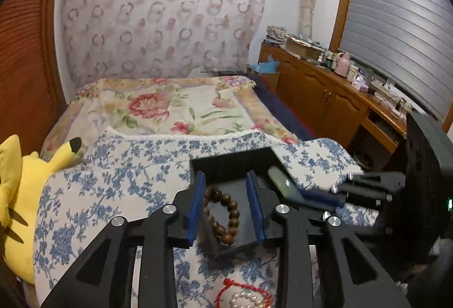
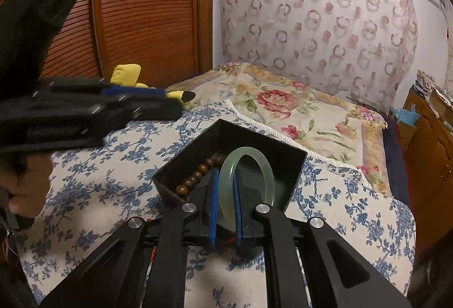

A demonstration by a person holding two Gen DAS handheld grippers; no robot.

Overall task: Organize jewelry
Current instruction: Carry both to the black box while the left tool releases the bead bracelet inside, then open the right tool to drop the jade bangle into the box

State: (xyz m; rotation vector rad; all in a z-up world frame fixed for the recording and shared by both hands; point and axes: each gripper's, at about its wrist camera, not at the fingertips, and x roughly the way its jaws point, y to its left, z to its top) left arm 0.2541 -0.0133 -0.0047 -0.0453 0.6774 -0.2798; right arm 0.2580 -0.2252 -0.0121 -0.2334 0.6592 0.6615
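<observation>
Jewelry is going into the black box point(image 2: 294, 163) on the bed point(image 2: 368, 211): beads point(image 1: 223, 214) lie inside between the left gripper's point(image 1: 226, 206) parted, empty jaws, while the right gripper point(image 2: 226, 206), clamped on the bangle point(image 2: 246, 183), hangs over the box, so lowering and releasing seems next.

Box point(image 1: 226, 163): on the bed point(image 1: 113, 195), atop the near cloth point(image 1: 119, 175).
Bead bracelet point(image 1: 223, 214): inside the box, between the jaws of the left hand-held gripper point(image 1: 226, 206), untouched by either pad.
Bangle point(image 2: 246, 183): over the box, clamped in the right hand-held gripper point(image 2: 226, 203), right of the beads.
Corded bracelet point(image 1: 243, 294): on the cloth, nearer than the box.
Plush toy point(image 1: 25, 195): at the bed's left edge.
Cabinet point(image 1: 325, 93): right of the bed.
</observation>
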